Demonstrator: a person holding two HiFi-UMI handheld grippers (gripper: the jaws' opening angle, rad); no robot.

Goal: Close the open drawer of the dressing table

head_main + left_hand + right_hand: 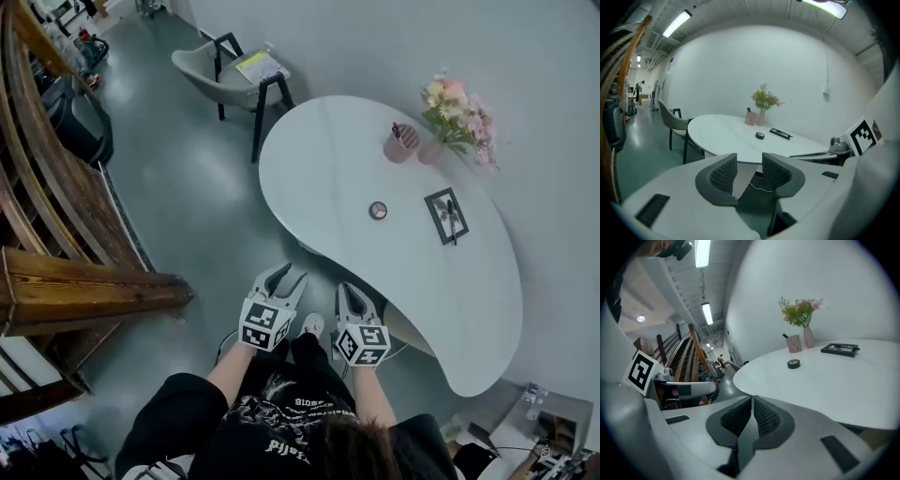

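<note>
White and glossy, the kidney-shaped dressing table is standing against the grey wall just ahead of the person. Its near edge is curving past both grippers, and the drawer cannot be made out under the overhanging top. At that edge the left gripper is hovering with its jaws parted and its pads gripping nothing; only floor and a thin cable are showing through the gap. Just beside it the right gripper is pointing at the rim with its jaws pressed together on nothing; whether it is touching the table cannot be told. On the top, a small round black tin and a black tray are sitting mid-table. A pink cup and a vase of flowers are standing nearer the wall. A grey chair is standing at the table's far end. Wooden railing is running along the left.
</note>
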